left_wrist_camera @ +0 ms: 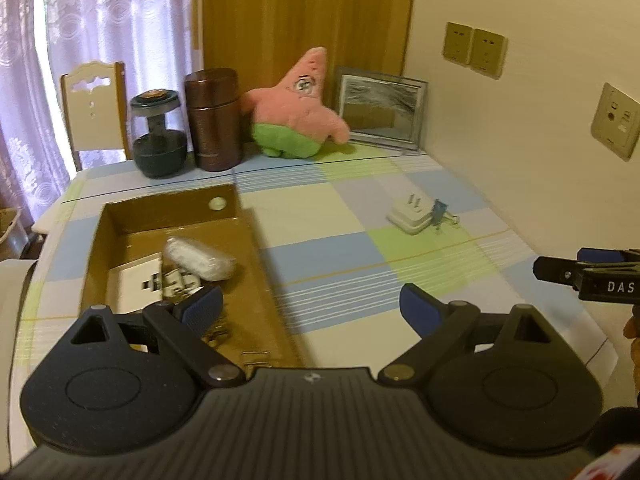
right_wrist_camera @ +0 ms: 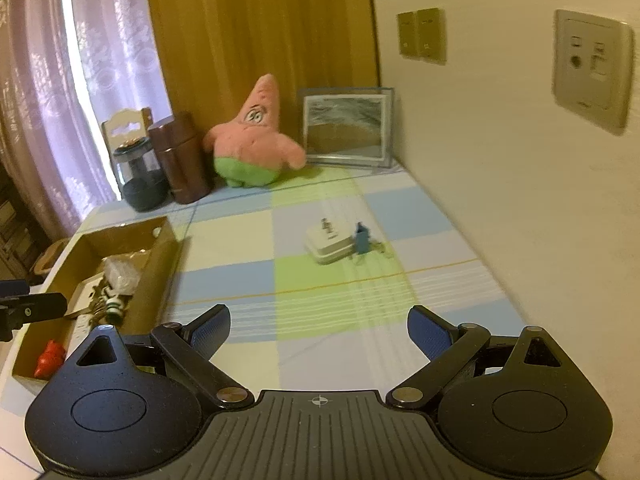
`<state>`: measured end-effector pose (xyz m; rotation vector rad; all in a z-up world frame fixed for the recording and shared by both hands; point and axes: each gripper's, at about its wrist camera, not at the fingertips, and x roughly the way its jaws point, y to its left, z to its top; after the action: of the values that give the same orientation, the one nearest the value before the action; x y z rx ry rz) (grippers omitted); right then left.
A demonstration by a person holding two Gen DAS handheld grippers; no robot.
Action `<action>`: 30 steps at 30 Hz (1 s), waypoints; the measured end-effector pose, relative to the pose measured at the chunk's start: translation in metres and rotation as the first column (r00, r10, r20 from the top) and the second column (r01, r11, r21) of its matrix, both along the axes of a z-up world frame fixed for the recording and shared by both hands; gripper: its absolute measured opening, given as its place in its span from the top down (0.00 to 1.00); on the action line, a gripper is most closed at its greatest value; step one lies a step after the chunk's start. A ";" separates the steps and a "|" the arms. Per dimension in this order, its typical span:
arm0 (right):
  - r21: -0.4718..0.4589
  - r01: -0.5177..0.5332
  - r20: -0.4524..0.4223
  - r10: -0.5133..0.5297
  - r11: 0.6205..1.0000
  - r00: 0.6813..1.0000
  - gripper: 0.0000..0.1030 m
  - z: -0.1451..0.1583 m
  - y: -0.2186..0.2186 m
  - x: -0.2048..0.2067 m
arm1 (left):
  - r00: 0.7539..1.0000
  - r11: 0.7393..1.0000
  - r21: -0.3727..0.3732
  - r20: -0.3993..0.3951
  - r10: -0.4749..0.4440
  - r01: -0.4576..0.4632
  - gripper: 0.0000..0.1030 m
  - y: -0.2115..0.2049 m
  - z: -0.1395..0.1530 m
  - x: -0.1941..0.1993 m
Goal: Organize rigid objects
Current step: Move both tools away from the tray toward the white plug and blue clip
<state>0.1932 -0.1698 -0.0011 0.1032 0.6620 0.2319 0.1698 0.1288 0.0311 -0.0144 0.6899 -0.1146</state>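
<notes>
Checked cloth in pale blue, green and cream covers one table [right_wrist_camera: 332,344], the largest thing in view, and everything else is placed here against the one open cardboard box [right_wrist_camera: 158,280] standing on its left part. Behind the box, along the back edge, stand one pink star-shaped plush toy [right_wrist_camera: 256,140], one framed picture [right_wrist_camera: 346,130] leaning at the wall corner, one brown cylindrical canister [right_wrist_camera: 180,160] and one glass jar with a dark lid [right_wrist_camera: 138,176]; one chair back [left_wrist_camera: 94,108] shows beyond them. Inside the box lie one white socket plate [left_wrist_camera: 134,280], one white wrapped bundle [left_wrist_camera: 200,260], one red piece [right_wrist_camera: 50,358] at its near end, and a few metal clips, too blurred to count. Well to the right of the box, on the bare cloth, sit one white plug adapter [right_wrist_camera: 330,246] and, touching its right side, one blue binder clip [right_wrist_camera: 363,240]. Two grippers show: the left gripper [left_wrist_camera: 310,308] hovers over the box's near right corner, its blue pads spread wide and empty; the right gripper [right_wrist_camera: 318,330] hangs over the cloth right of the box, also released, with nothing between its pads, aimed towards the adapter and clip.
</notes>
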 end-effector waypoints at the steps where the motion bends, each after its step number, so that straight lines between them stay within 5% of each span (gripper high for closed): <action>1: -0.001 0.003 0.001 -0.003 1.000 1.000 0.10 0.001 -0.003 0.000 | 1.000 1.000 0.002 -0.001 -0.007 0.007 0.10 -0.005 0.000 0.002; 15: -0.046 0.011 0.030 -0.009 0.999 1.000 0.10 -0.008 -0.033 0.033 | 0.994 0.993 0.035 -0.011 -0.110 0.110 0.10 -0.055 -0.010 0.053; 30: -0.080 -0.055 0.008 0.056 0.995 0.998 0.10 -0.059 -0.041 0.113 | 0.978 0.975 0.073 -0.034 -0.206 0.208 0.10 -0.089 -0.046 0.150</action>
<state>0.3062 -0.2112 -0.0597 0.0073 0.6641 0.2586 0.3199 0.0403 -0.0150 0.1303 0.7206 -0.2888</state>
